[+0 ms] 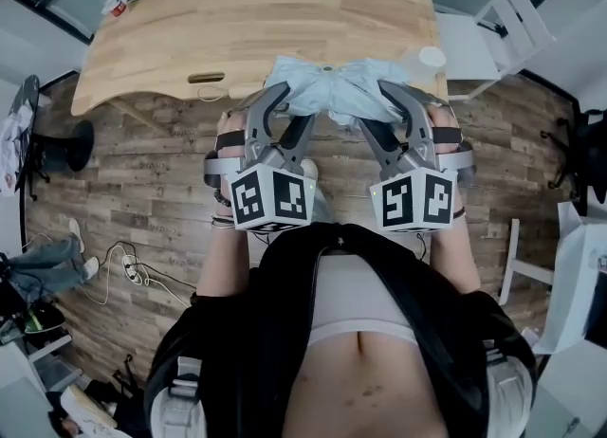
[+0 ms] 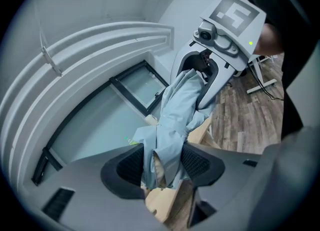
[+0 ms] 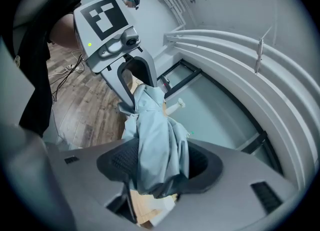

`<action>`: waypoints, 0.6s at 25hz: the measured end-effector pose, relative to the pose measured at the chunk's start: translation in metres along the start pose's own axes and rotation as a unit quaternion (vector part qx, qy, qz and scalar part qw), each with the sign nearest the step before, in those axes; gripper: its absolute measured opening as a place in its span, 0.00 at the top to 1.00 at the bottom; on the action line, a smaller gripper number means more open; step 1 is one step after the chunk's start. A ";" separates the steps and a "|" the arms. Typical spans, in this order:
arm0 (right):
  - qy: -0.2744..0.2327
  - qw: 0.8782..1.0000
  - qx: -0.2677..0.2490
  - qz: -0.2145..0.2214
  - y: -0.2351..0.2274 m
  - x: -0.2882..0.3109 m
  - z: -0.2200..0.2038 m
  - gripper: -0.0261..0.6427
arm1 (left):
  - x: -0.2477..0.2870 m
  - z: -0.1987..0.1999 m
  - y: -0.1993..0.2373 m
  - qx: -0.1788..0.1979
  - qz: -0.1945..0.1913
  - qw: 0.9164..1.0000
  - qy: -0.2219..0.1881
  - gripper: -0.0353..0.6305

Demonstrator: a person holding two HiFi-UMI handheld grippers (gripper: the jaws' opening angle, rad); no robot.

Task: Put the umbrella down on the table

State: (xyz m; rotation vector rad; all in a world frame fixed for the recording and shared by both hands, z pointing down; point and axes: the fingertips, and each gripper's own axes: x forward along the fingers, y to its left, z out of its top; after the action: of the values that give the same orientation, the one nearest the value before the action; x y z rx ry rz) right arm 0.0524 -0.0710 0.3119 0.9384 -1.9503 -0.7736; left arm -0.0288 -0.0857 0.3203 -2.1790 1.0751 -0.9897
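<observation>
In the head view the left gripper (image 1: 294, 112) and the right gripper (image 1: 376, 110) face each other. The pale blue folded umbrella (image 1: 327, 88) spans from one set of jaws to the other, in the air over the near edge of the wooden table (image 1: 247, 19). My worry here is placement: set down this close to the edge, the bundle could roll or sag off onto the floor. A small white round object (image 1: 432, 58) sits on the table just outside the right jaws, and a wide swing could knock it.

In the left gripper view the jaws are clamped on one end of the umbrella. Only a narrow fold of cloth sits between the ribbed pads (image 2: 131, 167), and the rest trails away beyond the jaws. Loose fabric can creep out of such a pinch, especially if the two grippers pull apart.

In the right gripper view the jaws stand wide but press on a thicker bunch of cloth, a firmer hold by the look of it. If one side lets go first, the freed end would likely drop and swing.
</observation>
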 end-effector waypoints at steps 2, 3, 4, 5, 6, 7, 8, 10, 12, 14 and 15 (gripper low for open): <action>0.003 1.000 0.000 -0.005 -0.016 0.022 0.000 0.58 | 0.020 -0.005 0.019 0.002 -0.001 1.000 -0.005 0.60; 0.005 1.000 0.000 -0.008 -0.024 0.033 0.000 0.58 | 0.030 -0.006 0.029 0.004 -0.001 1.000 -0.008 0.60; 0.007 1.000 0.002 -0.011 -0.031 0.044 0.000 0.58 | 0.040 -0.008 0.038 0.007 -0.003 1.000 -0.010 0.60; 0.009 1.000 0.004 -0.012 -0.038 0.054 0.000 0.58 | 0.049 -0.010 0.046 0.008 -0.006 1.000 -0.012 0.60; 0.012 1.000 0.006 -0.012 -0.044 0.064 0.000 0.58 | 0.059 -0.012 0.054 0.009 -0.009 1.000 -0.013 0.60; 0.013 1.000 0.009 -0.012 -0.051 0.074 0.000 0.58 | 0.067 -0.014 0.063 0.010 -0.012 1.000 -0.014 0.60; 0.015 1.000 0.010 -0.012 -0.058 0.084 0.000 0.58 | 0.076 -0.016 0.071 0.011 -0.013 1.000 -0.015 0.60; 0.017 1.000 0.013 -0.013 -0.071 0.105 0.001 0.58 | 0.093 -0.022 0.089 0.013 -0.015 1.000 -0.017 0.60; 0.019 1.000 0.016 -0.014 -0.081 0.125 0.003 0.58 | 0.109 -0.028 0.105 0.014 -0.017 1.000 -0.019 0.60; 0.023 0.999 0.018 -0.014 -0.089 0.144 0.003 0.58 | 0.124 -0.036 0.117 0.013 -0.019 1.000 -0.020 0.60; 0.024 0.999 0.018 -0.013 -0.092 0.153 0.002 0.58 | 0.131 -0.039 0.122 0.012 -0.020 1.000 -0.020 0.60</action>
State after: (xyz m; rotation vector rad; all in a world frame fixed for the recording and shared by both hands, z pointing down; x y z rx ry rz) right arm 0.0209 -0.2462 0.3009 0.9977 -1.9185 -0.7271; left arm -0.0592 -0.2661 0.3084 -2.1993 0.9999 -0.9667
